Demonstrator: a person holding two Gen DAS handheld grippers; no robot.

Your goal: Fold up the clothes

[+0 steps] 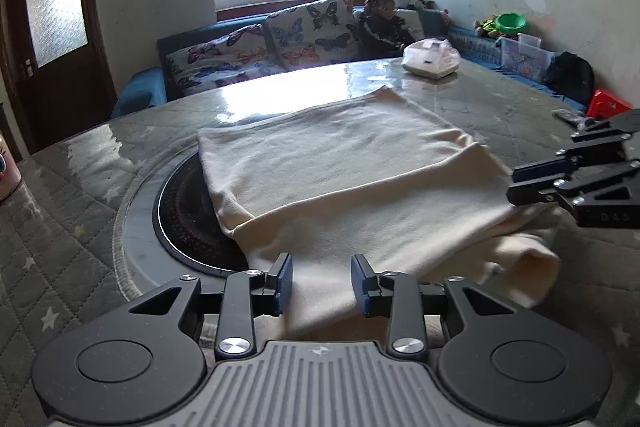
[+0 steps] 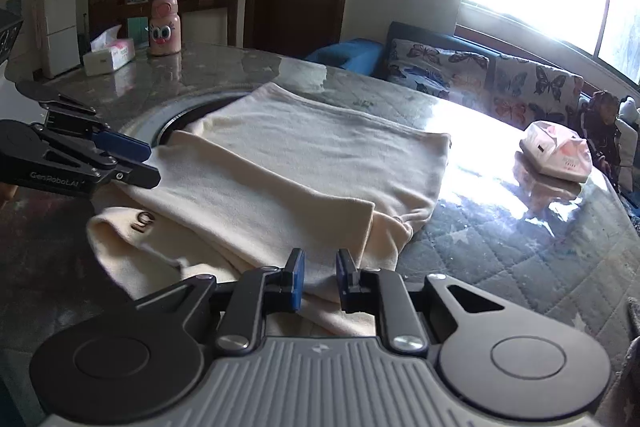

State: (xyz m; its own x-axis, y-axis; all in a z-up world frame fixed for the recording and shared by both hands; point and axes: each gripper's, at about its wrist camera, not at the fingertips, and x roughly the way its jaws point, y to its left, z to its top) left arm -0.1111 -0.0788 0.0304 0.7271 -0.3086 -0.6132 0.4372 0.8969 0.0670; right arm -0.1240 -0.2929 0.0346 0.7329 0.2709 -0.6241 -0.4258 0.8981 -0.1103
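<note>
A cream garment [image 1: 340, 163] [image 2: 300, 163] lies partly folded on the round table, with a folded strip across its near side and a small dark logo [image 2: 144, 221] on the loose near end. My left gripper [image 1: 321, 283] [image 2: 154, 167] is at the garment's near left edge. Its jaws stand apart and the cloth lies smooth between them, not pinched. My right gripper [image 2: 321, 277] [image 1: 512, 185] is at the near right edge, shut on a bunched fold of the same garment.
The garment half covers a round black hob [image 1: 180, 211] set in the table [image 1: 80, 227]. A pink-white pack [image 1: 430, 61] lies at the far side; a pink bottle [image 2: 164, 27] and tissue box [image 2: 108, 57] stand at the rim. A person [image 1: 384, 23] sits on the sofa [image 1: 280, 39].
</note>
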